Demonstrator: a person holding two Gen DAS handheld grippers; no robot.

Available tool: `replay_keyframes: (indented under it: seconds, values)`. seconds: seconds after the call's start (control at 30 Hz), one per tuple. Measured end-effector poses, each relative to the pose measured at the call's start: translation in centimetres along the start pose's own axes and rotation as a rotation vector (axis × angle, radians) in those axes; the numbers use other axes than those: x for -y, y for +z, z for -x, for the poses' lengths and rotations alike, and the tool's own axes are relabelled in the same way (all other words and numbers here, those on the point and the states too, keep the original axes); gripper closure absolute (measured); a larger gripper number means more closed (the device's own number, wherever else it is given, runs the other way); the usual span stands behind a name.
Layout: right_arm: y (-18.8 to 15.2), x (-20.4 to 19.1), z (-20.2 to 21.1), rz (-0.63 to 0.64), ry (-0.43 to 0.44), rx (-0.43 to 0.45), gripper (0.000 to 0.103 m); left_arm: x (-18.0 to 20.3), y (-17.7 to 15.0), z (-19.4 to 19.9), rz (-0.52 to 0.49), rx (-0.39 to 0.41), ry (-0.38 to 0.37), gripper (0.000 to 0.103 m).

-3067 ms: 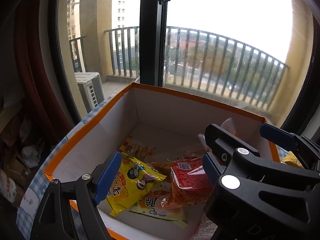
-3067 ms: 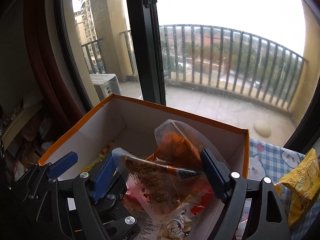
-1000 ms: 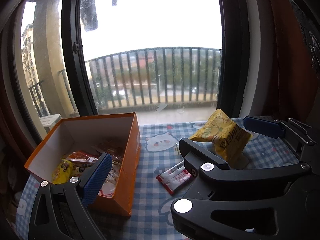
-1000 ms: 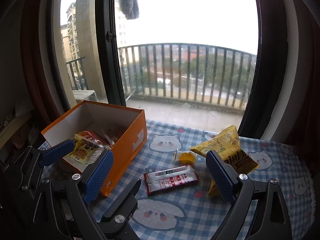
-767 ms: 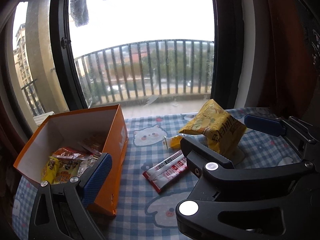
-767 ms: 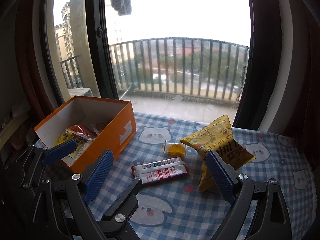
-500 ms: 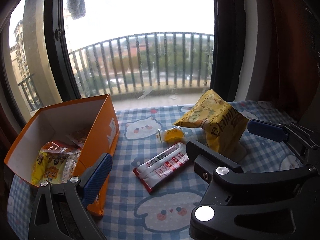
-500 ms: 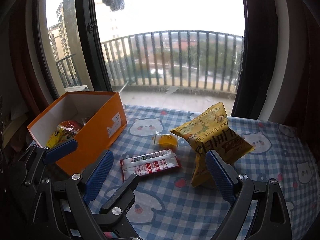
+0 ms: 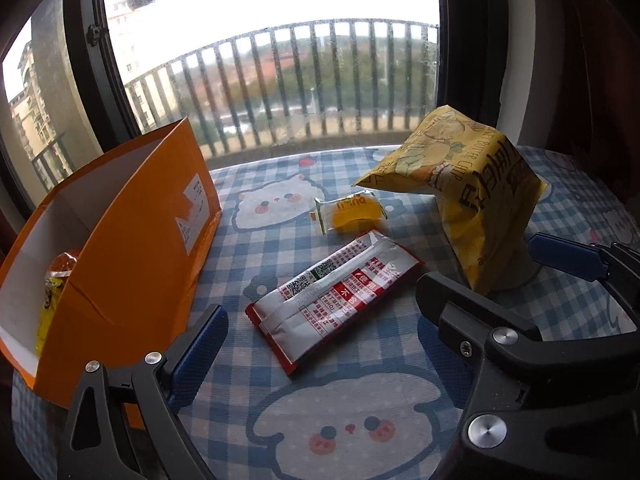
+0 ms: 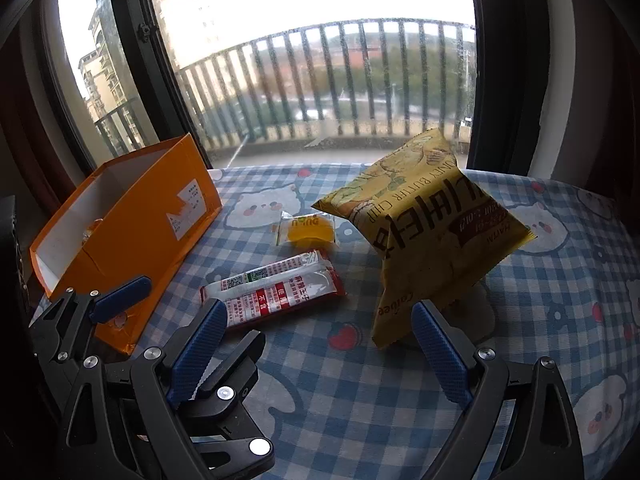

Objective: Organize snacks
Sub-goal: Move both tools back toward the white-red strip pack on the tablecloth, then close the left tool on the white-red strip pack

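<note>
An orange box (image 9: pixel 132 248) (image 10: pixel 132 216) stands at the left of the table with snack packets inside. A red and white packet (image 9: pixel 336 292) (image 10: pixel 276 288) lies flat in the middle. A small yellow wrapped snack (image 9: pixel 352 212) (image 10: pixel 308 230) lies behind it. A large yellow chip bag (image 9: pixel 472 192) (image 10: pixel 432 228) stands tilted at the right. My left gripper (image 9: pixel 380 300) is open and empty, low over the red and white packet. My right gripper (image 10: pixel 316 344) is open and empty, just in front of the packet and the chip bag.
The table has a blue checked cloth with bear prints (image 10: pixel 360 392). A large window with a balcony railing (image 10: pixel 340 80) runs along the table's far edge. Dark curtains hang at the right (image 9: pixel 580 60).
Both grippers have drawn back from the orange box, swung right and come down closer to the loose snacks. The right gripper has let go of the packet it held over the box.
</note>
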State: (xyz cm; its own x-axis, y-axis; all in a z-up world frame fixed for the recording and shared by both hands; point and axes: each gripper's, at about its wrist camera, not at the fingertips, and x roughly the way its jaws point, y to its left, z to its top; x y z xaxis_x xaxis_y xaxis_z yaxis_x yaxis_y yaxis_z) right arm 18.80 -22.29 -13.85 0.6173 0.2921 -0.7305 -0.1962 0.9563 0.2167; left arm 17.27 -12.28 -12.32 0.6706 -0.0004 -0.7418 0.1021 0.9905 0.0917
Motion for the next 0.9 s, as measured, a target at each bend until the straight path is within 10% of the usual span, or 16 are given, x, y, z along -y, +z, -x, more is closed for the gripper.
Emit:
replay_keyframes:
  seconds: [0.43, 0.9]
  values:
    - [-1.7, 2.8, -2.7, -0.155, -0.025, -0.064, 0.008, 0.5, 0.5, -4.6, -0.05, -0.047, 0.02, 0.01]
    - [-1.9, 3.5, -4.2, -0.173, -0.037, -0.101, 0.008, 1.2, -0.2, -3.8, -0.072, -0.076, -0.05, 0.043]
